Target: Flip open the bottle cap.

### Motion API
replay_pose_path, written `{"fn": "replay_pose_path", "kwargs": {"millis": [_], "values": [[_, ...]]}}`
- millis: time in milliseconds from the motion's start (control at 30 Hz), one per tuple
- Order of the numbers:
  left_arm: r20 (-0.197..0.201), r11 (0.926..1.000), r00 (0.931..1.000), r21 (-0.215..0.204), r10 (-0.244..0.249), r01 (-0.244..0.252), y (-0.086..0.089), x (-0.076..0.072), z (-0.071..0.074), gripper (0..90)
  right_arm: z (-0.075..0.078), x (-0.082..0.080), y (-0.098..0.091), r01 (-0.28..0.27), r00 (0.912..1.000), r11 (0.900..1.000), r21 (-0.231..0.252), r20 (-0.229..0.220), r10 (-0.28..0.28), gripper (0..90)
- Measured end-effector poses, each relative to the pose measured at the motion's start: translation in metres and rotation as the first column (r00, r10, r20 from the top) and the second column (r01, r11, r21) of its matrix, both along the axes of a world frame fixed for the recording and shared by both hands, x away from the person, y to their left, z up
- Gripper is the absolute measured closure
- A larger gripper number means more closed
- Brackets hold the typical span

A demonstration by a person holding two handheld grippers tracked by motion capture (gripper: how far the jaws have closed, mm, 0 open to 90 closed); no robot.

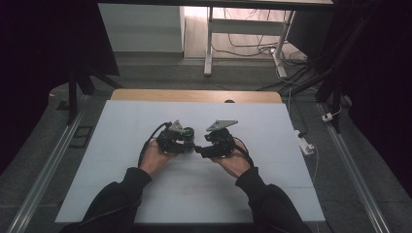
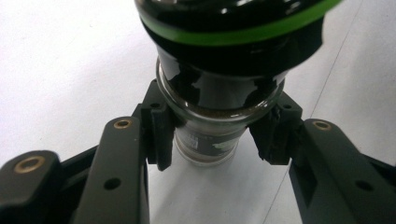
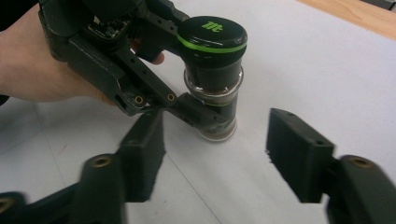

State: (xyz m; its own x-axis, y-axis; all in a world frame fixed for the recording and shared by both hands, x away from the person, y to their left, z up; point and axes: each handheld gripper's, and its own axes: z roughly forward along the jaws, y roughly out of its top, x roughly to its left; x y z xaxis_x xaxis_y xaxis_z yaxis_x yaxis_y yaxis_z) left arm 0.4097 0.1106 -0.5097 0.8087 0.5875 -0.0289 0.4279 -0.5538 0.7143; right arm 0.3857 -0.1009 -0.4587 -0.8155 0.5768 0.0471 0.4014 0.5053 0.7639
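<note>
Overhead, we see both hands meet mid tabletop, the left gripper and right gripper nearly touching around a small jar. Along the left gripper we find its pads clamped on the glass jar below its green-ringed black cap. From the right gripper, jaws spread wide and empty, we see the jar upright on the tabletop, held by the left gripper

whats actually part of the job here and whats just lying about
In the job:
- jar with black, green-ringed lid, upright on the white table top
- left gripper, shut on the jar's glass body
- right gripper, open, close to the jar

Lying about:
- cables on the floor beyond the table
- white desk legs
</note>
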Motion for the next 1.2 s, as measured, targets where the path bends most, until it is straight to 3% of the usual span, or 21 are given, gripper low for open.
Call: {"fn": "replay_pose_path", "kwargs": {"millis": [33,200,233,300,333,433,667,900,1200], "values": [[0.0,1.0,1.0,0.0,0.0,0.0,0.0,0.0,0.0,53.5,0.0,0.001,0.0,-0.006,1.0,1.0,0.0,-0.006,0.006,45.7],[0.0,1.0,1.0,-0.001,0.0,0.0,0.0,0.0,0.0,53.4,-0.002,0.006,0.003,-0.035,0.9982,0.9993,0.014,-0.049,0.036,58.3],[0.0,1.0,1.0,-0.001,0.0,0.0,0.0,0.0,0.0,53.5,-0.002,0.008,0.004,-0.042,0.997,0.9988,0.025,-0.064,0.043,64.9],[0.0,1.0,1.0,0.0,0.001,-0.001,0.0,0.0,0.0,53.5,-0.002,0.009,0.004,-0.048,0.9965,0.9984,0.03,-0.067,0.05,68.8],[0.0,1.0,1.0,-0.001,0.002,-0.002,0.0,0.0,0.0,53.5,-0.002,0.01,0.005,-0.059,0.9953,0.9975,0.038,-0.074,0.062,75.9],[-0.001,1.0,1.0,-0.005,0.005,-0.005,-0.001,0.0,0.0,53.5,-0.002,0.012,0.007,-0.079,0.9946,0.9956,0.051,-0.064,0.082,86.4],[-0.001,1.0,1.0,0.0,0.003,-0.003,0.0,0.0,0.0,53.4,-0.001,0.013,0.017,-0.104,0.9932,0.994,0.034,-0.05,0.105,89.8],[0.0,1.0,1.0,0.003,0.002,-0.002,-0.001,0.0,0.0,53.4,-0.007,0.017,0.022,-0.086,0.9933,0.9961,0.02,-0.075,0.088,89.8],[-0.004,1.0,1.0,-0.003,0.008,-0.008,-0.001,0.0,0.0,53.5,-0.007,0.019,0.022,-0.087,0.9934,0.9958,0.03,-0.072,0.089,89.8]]}}
